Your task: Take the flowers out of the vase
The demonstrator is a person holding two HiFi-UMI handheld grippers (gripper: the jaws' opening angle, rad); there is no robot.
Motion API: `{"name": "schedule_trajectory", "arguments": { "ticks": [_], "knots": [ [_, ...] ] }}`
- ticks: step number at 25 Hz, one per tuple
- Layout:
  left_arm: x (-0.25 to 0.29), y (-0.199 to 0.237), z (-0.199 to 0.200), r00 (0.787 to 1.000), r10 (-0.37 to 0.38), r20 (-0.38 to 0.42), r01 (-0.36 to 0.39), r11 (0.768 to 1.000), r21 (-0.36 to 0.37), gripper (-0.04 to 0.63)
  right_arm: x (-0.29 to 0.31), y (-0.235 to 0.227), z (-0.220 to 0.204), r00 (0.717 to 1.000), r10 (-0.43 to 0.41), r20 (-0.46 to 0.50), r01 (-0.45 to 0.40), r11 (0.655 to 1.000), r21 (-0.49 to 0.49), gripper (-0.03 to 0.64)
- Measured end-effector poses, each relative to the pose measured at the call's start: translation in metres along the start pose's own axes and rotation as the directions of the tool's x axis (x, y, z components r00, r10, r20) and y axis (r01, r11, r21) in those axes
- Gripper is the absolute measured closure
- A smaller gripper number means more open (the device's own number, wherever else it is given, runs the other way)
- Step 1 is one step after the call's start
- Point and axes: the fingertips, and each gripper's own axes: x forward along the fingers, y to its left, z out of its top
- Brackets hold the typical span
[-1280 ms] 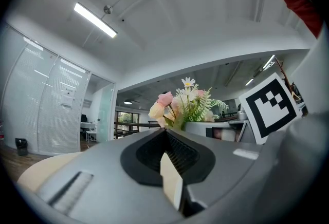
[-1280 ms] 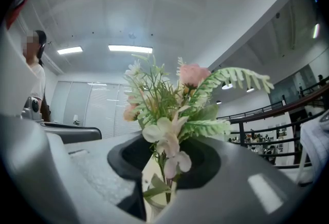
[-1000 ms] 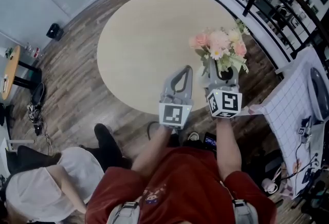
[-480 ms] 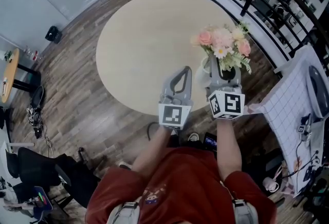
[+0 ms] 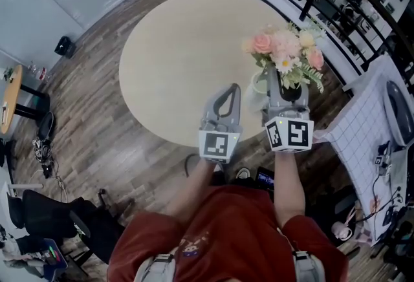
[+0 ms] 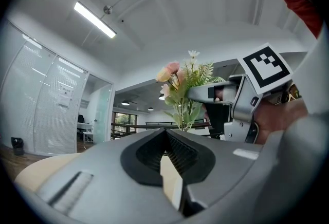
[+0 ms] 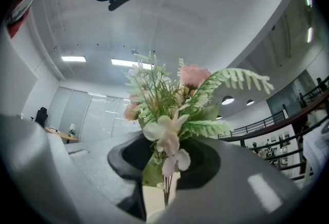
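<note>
Noted right tool clenched on thin stems of pink, cream and green artificial flower bunch, close by small white vase on round pale wooden bench, left tool shut, empty; expect vase tipping if stems drag rim.

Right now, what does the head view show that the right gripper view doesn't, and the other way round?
Only the head view shows the round table and the left gripper. Only the right gripper view shows the thin stems pinched between the jaws of the right gripper, with ceiling lights behind. Both views show the flowers.
</note>
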Motion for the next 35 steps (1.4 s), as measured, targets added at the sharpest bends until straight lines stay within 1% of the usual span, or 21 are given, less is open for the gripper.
{"name": "schedule_trajectory", "arguments": {
  "ticks": [3, 11, 16, 20, 23, 27, 35],
  "knots": [
    [0.002, 0.000, 0.001, 1.000, -0.005, 0.002, 0.005, 1.000, -0.003, 0.591, -0.001, 0.000, 0.014, 1.000, -0.002, 0.031, 0.002, 1.000, -0.006, 0.489],
    [0.010, 0.002, 0.008, 1.000, -0.009, 0.023, 0.009, 1.000, -0.017, 0.591, -0.007, 0.001, 0.052, 0.993, -0.005, 0.118, 0.012, 0.998, -0.061, 0.489],
    [0.010, 0.000, 0.011, 0.999, -0.019, 0.026, 0.019, 1.000, -0.017, 0.591, -0.015, -0.002, 0.075, 0.986, -0.018, 0.168, 0.031, 0.997, -0.071, 0.489],
    [0.012, -0.004, 0.014, 0.999, -0.029, 0.037, 0.030, 0.999, -0.014, 0.591, -0.020, -0.006, 0.087, 0.981, -0.024, 0.193, 0.047, 0.992, -0.116, 0.489],
    [0.015, -0.009, 0.014, 0.999, -0.038, 0.039, 0.039, 0.999, -0.021, 0.591, -0.027, -0.014, 0.094, 0.977, -0.045, 0.206, 0.073, 0.989, -0.127, 0.489],
    [0.020, -0.019, 0.017, 0.997, -0.057, 0.044, 0.058, 0.998, -0.024, 0.591, -0.036, -0.025, 0.095, 0.977, -0.072, 0.201, 0.102, 0.984, -0.146, 0.490],
    [0.028, -0.041, 0.015, 0.994, -0.103, 0.048, 0.104, 0.994, -0.029, 0.591, -0.049, -0.047, 0.066, 0.982, -0.138, 0.126, 0.158, 0.972, -0.173, 0.490]
  ]
}}
